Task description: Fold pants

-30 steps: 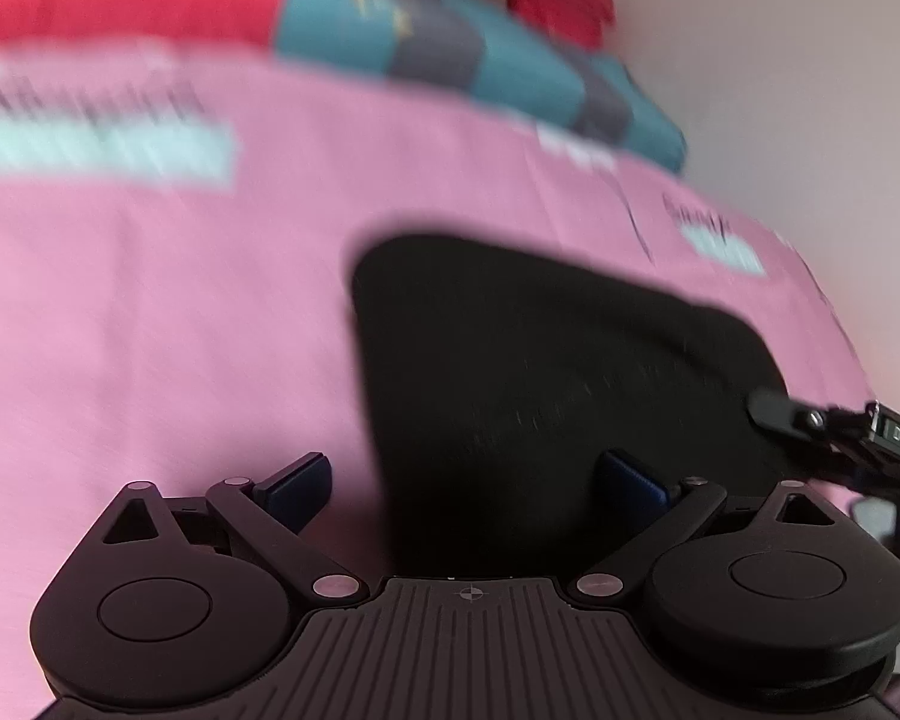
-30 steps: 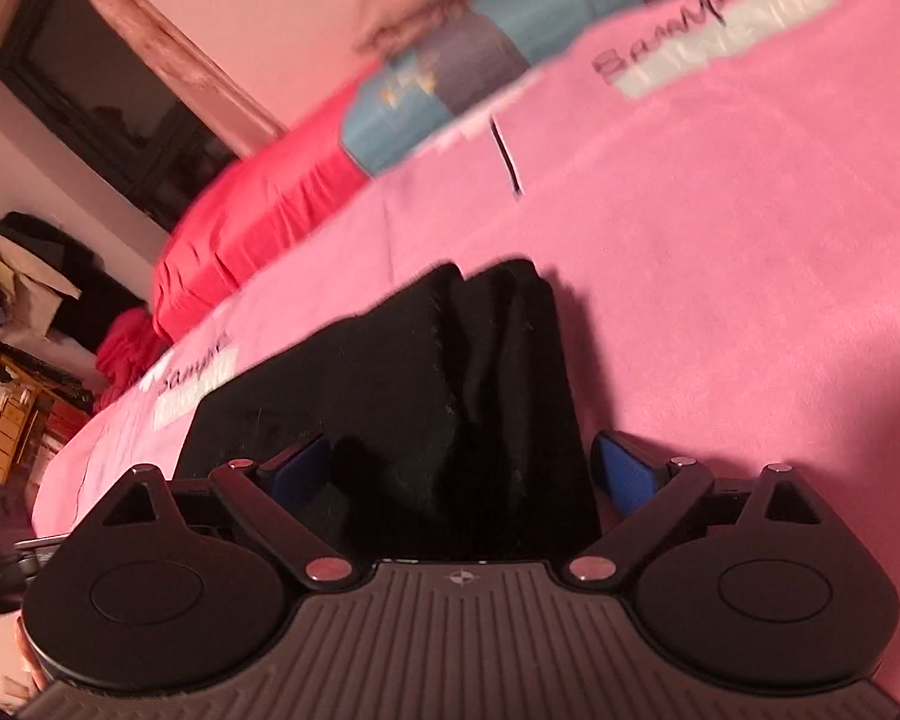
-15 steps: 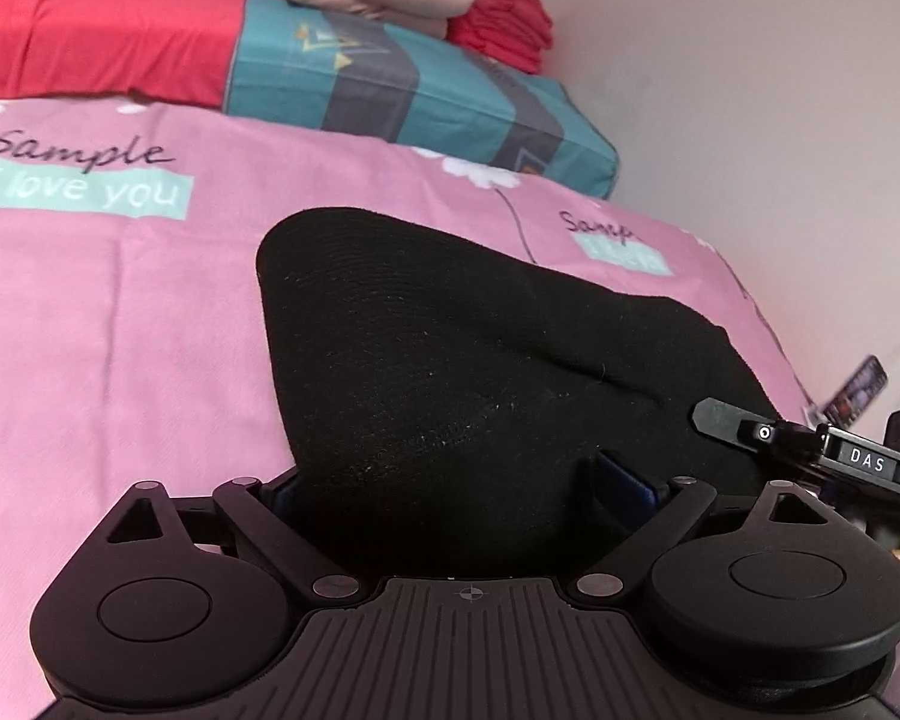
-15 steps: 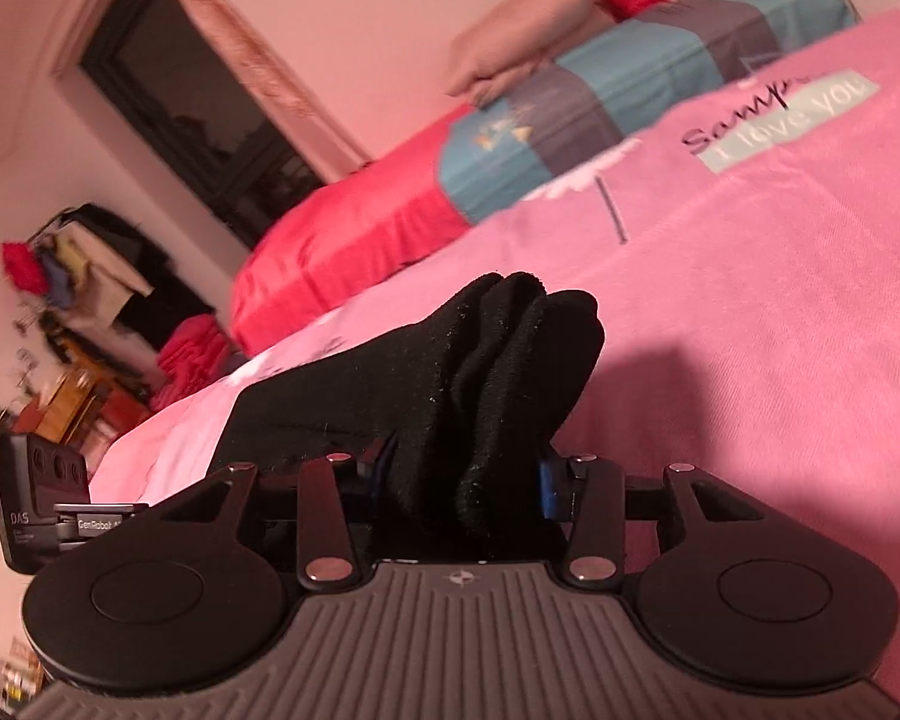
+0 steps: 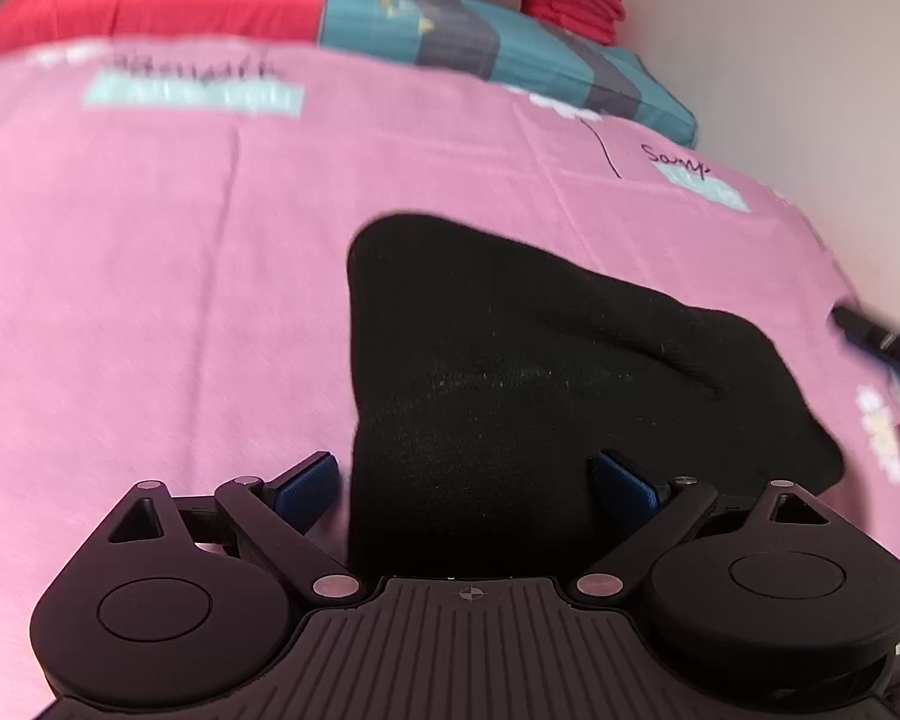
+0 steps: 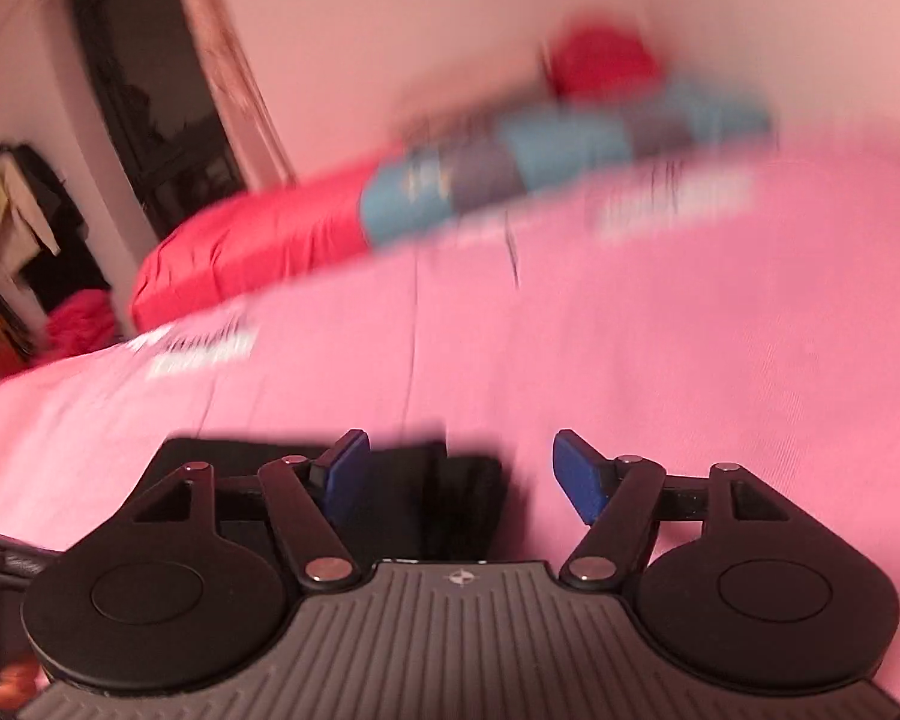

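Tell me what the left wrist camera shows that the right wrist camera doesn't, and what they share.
Only the left wrist view shows the whole top of the folded black pants lying flat, and the tip of the right gripper at its right edge.

Only the right wrist view shows the dark doorway, the clothes pile at the left, and the right gripper's jaws opening, apart from the pants' near end.

Both share the pink bedsheet, the red pillow, the teal and grey pillow and the pants. The left gripper stands open.
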Demonstrator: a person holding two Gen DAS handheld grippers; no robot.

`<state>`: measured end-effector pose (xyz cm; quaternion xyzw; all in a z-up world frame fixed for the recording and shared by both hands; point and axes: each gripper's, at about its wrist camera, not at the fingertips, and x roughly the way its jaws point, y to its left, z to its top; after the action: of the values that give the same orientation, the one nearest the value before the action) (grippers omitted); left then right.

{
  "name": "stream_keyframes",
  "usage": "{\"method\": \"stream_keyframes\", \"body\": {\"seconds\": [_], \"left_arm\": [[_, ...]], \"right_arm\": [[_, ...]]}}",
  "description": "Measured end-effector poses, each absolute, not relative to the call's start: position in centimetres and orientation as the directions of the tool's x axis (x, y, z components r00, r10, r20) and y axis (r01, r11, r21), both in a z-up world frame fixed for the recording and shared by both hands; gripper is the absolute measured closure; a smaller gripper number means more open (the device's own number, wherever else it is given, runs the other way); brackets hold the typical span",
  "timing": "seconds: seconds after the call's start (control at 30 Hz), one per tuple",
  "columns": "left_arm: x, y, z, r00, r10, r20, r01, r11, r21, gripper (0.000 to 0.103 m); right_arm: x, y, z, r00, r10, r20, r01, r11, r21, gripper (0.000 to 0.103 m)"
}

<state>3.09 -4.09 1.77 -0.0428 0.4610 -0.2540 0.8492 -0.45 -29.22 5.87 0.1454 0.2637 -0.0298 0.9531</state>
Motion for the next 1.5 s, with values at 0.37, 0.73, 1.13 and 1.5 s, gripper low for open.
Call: {"method": "stream_keyframes", "body": {"seconds": [0.37,0.73,1.13,1.5], "left_arm": [[2.3,-5.5,1.7,0.519,-0.379,-0.767,0.402,0.899,-0.172,0.0],[1.6,-6.5,2.1,0.549,-0.324,-0.771,0.391,0.914,-0.107,0.0],[-2.2,-4.0,6.0,0.659,-0.139,-0.74,0.335,0.934,0.123,0.0],[-1.7,-1.1,4.7,0.665,0.024,-0.746,0.218,0.95,0.225,0.0]], "right_arm": [[5.6,-26.8,2.0,0.731,0.415,-0.541,-0.095,0.848,0.522,0.065],[-0.7,-26.4,3.6,0.79,0.19,-0.582,-0.029,0.961,0.274,0.033],[-3.9,-29.8,2.4,0.751,0.071,-0.657,0.127,0.96,0.249,0.013],[-5.2,-28.2,3.3,0.692,-0.154,-0.705,0.16,0.985,-0.059,0.008]]}}
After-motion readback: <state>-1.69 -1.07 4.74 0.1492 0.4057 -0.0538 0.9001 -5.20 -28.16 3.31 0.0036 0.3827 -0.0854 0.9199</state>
